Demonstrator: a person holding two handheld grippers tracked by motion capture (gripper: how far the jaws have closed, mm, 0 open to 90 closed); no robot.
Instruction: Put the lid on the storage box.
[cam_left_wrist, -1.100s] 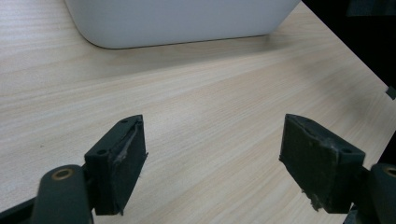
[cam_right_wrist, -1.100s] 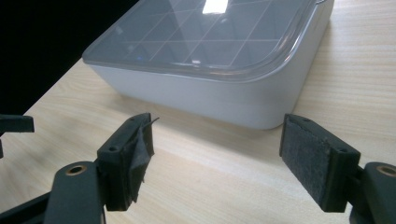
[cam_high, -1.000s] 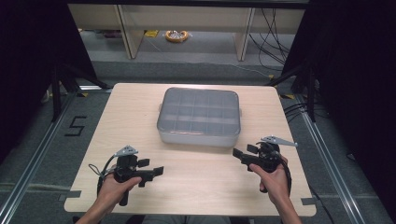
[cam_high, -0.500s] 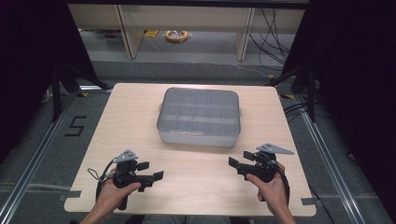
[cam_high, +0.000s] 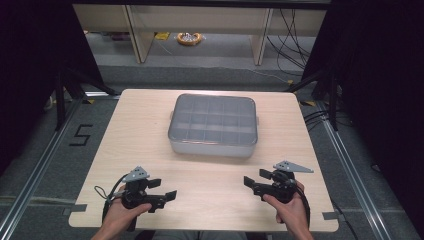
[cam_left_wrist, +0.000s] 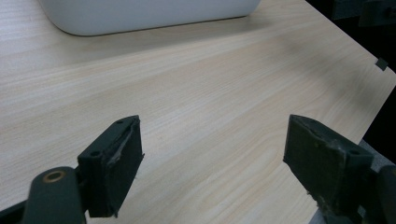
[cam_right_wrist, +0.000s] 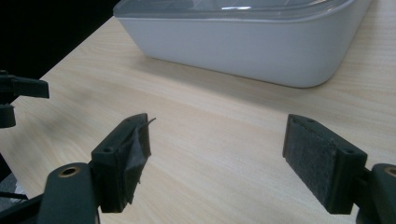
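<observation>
A grey compartment box (cam_high: 213, 125) with a clear lid, which is on it, stands at the middle of the pale wooden table (cam_high: 145, 130). My left gripper (cam_high: 164, 189) is held near the front left edge, its jaws pointing right. They have just been opening, with only bare wood between them (cam_left_wrist: 215, 135). My right gripper (cam_high: 256, 178) hovers near the front right, jaws pointing left, open and empty (cam_right_wrist: 217, 135). The box's white wall lies ahead of each gripper (cam_left_wrist: 149, 14) (cam_right_wrist: 243, 42), well apart from the jaws.
Bare tabletop lies between the two grippers and the box. Metal rails (cam_high: 350, 165) run along both sides of the table. Beyond it are shelf legs, cables and a yellow object (cam_high: 189, 38) on the floor. A "5" (cam_high: 80, 135) is marked on the floor at left.
My right gripper has drawn back toward the near edge and sunk slightly. The left gripper has barely shifted. The box has not moved.
</observation>
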